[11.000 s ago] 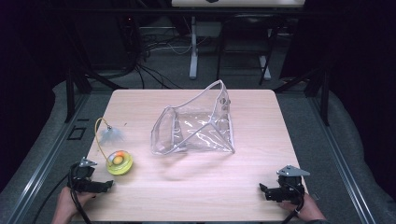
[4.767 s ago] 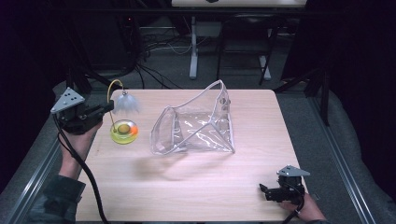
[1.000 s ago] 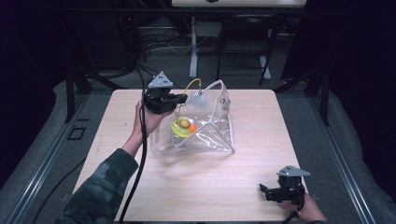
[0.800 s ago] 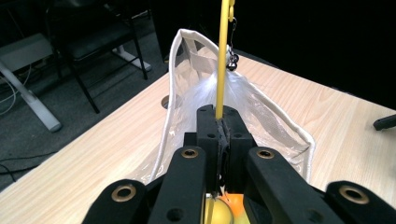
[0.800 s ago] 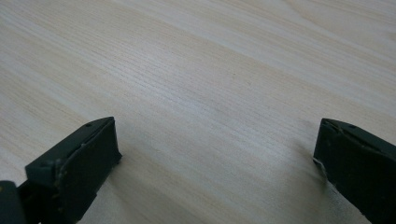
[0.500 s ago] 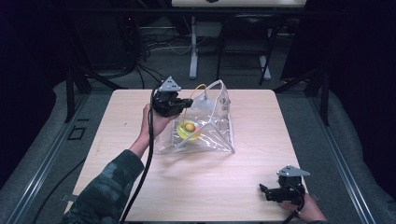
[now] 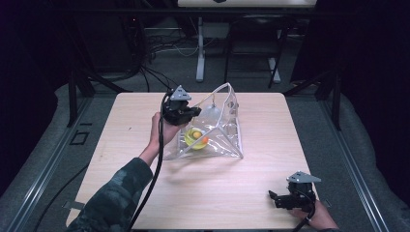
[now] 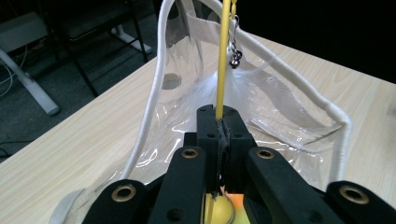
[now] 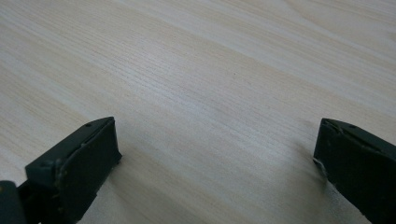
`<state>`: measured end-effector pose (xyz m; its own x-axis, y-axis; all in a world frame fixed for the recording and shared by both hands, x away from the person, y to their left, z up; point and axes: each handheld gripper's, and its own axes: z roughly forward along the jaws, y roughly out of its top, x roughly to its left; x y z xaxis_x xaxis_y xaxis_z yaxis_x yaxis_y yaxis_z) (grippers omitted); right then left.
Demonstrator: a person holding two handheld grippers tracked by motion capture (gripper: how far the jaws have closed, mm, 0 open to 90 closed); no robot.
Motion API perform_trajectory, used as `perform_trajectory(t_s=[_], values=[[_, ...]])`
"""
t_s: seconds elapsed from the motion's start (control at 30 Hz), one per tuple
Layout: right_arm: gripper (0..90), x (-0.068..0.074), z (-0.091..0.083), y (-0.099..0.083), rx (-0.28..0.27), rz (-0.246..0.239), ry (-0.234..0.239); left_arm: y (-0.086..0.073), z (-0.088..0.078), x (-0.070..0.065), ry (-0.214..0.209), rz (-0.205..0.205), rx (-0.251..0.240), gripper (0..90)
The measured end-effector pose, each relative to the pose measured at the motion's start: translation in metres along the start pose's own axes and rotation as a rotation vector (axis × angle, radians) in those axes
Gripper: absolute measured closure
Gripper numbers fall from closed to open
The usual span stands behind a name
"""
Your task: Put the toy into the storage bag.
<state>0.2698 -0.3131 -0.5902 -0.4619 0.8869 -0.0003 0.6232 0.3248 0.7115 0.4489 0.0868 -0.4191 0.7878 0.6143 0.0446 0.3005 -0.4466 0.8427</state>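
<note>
I hold the left claw [image 7: 194, 112] over the mouth of the clear bag [image 7: 222, 137], which stands near the middle of the counter [image 7: 135, 116]. In the left gripper view the jaws are clenched on a thin yellow cord [image 8: 223, 56]. The cord rises straight up between the bag's white handles [image 8: 149, 107], with a small metal bell [image 8: 234, 57] hanging just beside it. In the high view a yellow toy [image 7: 196, 137] with an orange spot sits low inside the bag, near its left wall.

The right claw [image 7: 279, 199] rests at the near right corner of the counter, well apart from the bag. Its jaws stand wide and released over bare wood.

I judge the step in hand to be placing the toy in the bag. To do it well:

1. I lower the left claw until the toy's weight is carried by the bag floor. I cannot tell from these views whether it rests there yet.
2. I keep the cord clear of the handles, since it could snag on one.
3. I release the cord only when it shows slack, and let it fall inside the mouth.
4. I lift the claw straight up. The bag is light and flexible, so a sideways pull would likely tip it.
5. If the bag shifts, I bring the right claw over to steady its rim.
</note>
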Motion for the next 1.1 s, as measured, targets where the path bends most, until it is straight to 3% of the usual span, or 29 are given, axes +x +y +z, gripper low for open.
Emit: perform_trajectory(t_s=[0.43,0.6,0.7,0.9,1.0,1.1], values=[[0.0,0.0,-0.001,0.0,0.006,-0.006,-0.002,-0.007,0.012,0.004,0.017,-0.024,0.033,88.4],[0.0,0.0,0.0,0.0,0.003,-0.004,0.002,-0.01,0.016,0.005,0.018,-0.048,0.058,88.4],[0.0,0.0,0.0,0.0,0.003,-0.004,0.002,-0.012,0.017,0.007,0.024,-0.066,0.05,88.3],[0.0,0.0,0.0,0.0,0.003,-0.004,0.003,-0.011,0.015,0.007,0.013,-0.068,0.061,87.9],[0.0,0.0,0.0,0.0,0.003,-0.004,0.003,-0.01,0.011,0.005,0.004,-0.064,0.044,86.0],[0.0,0.0,0.0,0.0,0.003,-0.004,0.003,-0.004,0.0,0.001,0.002,-0.034,0.023,79.6]])
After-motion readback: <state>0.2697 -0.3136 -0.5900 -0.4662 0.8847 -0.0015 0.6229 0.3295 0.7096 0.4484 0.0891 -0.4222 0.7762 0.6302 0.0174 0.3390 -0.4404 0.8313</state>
